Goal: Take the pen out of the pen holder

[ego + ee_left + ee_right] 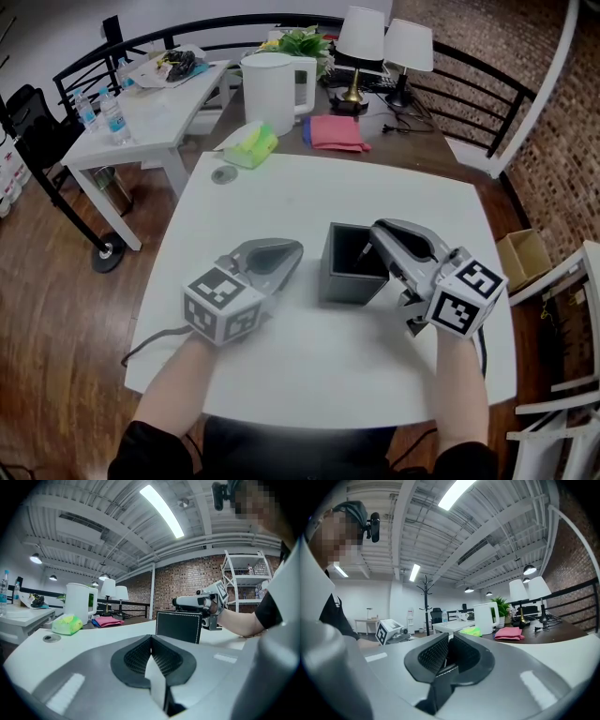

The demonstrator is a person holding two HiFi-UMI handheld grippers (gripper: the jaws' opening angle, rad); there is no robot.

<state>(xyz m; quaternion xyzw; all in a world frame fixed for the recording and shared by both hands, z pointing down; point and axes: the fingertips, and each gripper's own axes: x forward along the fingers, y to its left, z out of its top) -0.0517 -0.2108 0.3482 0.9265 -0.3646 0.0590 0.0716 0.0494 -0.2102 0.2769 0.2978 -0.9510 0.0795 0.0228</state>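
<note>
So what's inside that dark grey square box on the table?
One thin dark pen leans inside the dark grey square pen holder, its top at the right tongs. The tongs cover the holder's right side, and the bottom is too shadowy to see.

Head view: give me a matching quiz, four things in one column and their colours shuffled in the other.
Things:
1. pen holder
2. folded cloth
3. kettle
4. plastic packet

Colours:
A. pink
B. white
C. dark grey
D. yellow-green

Pairs: 1-C, 2-A, 3-B, 4-D
</note>
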